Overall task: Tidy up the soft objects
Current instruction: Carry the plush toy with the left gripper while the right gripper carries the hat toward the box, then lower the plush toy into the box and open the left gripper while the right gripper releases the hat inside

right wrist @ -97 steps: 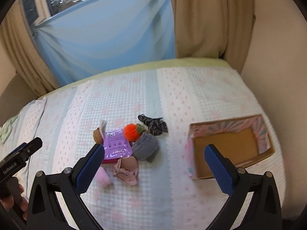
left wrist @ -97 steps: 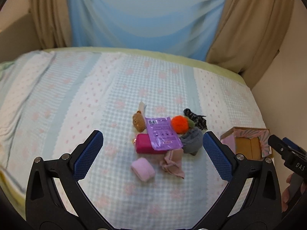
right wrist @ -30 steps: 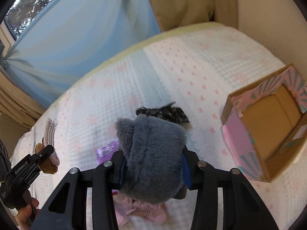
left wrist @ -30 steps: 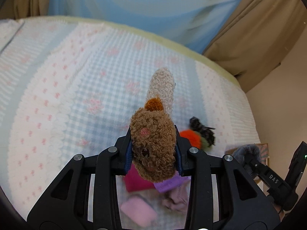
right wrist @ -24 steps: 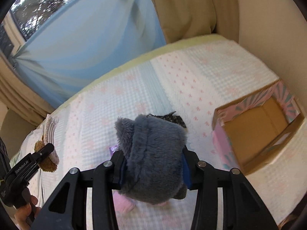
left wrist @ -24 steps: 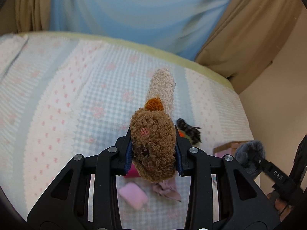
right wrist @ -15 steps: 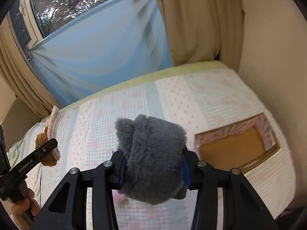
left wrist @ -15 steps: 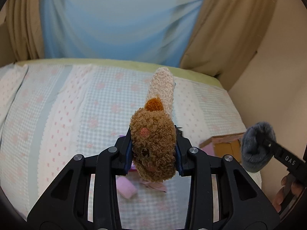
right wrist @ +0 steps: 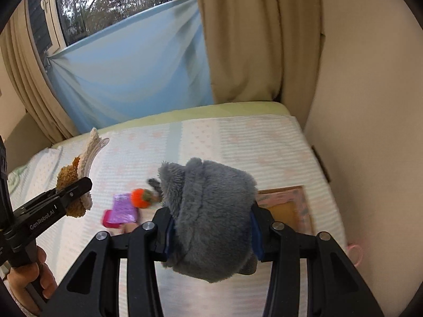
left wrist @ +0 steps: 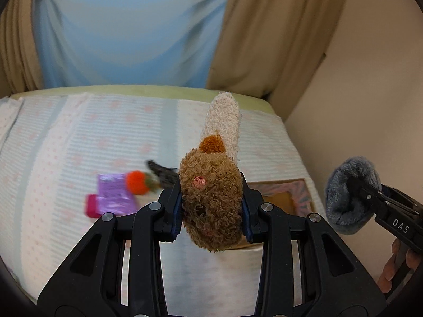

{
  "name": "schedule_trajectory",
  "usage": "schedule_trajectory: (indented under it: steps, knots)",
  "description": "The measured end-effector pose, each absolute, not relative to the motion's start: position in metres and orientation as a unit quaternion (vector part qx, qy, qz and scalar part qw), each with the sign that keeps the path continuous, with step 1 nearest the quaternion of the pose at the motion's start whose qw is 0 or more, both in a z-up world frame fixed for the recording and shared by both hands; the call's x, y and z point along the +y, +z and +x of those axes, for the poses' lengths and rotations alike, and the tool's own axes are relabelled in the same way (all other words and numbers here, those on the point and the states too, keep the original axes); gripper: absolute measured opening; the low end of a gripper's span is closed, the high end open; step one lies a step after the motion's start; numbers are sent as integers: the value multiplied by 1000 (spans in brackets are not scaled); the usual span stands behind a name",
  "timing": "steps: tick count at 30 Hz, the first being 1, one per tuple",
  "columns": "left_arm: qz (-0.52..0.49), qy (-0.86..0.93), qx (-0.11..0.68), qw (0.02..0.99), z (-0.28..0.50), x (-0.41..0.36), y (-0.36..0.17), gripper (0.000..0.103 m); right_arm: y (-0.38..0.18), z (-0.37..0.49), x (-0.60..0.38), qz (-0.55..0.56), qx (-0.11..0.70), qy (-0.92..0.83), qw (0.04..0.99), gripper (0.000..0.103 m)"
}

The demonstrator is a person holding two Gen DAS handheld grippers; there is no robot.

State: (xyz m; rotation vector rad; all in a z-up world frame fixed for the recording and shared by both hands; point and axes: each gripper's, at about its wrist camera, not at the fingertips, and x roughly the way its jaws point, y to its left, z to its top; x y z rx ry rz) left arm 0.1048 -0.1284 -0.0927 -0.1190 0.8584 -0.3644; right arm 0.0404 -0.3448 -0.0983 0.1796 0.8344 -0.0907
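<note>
My left gripper [left wrist: 211,211] is shut on a brown plush toy [left wrist: 211,198] with a cream tail, held high above the bed; it also shows in the right wrist view [right wrist: 71,185]. My right gripper [right wrist: 210,233] is shut on a grey fuzzy pouch [right wrist: 211,216], also held in the air; it shows in the left wrist view [left wrist: 349,192]. An open pink cardboard box [left wrist: 285,187] lies on the bed below, partly hidden by both held things; it shows in the right wrist view too [right wrist: 288,203].
On the checked bedspread [left wrist: 79,145] lie an orange pom-pom [left wrist: 136,182], a purple packet [left wrist: 112,194], a magenta block [left wrist: 91,206] and a dark patterned cloth [left wrist: 161,173]. A wall [right wrist: 370,105] stands to the right, curtains [left wrist: 132,39] behind.
Both grippers have risen and swung right with their loads. The box now lies right beneath and behind the held toys, and the pile has shifted to the left.
</note>
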Motion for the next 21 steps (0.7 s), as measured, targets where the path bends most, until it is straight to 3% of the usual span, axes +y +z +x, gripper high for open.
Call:
schedule_trajectory:
  steps: [10,21]
  knots:
    - [-21,-204,458,865,106,-265,-135,31,-143,48,-440,79,459,-64,883,41]
    - [39,-202,528,824,145,-310,-242,31,-231,100,-484,87,535,-56,839,41]
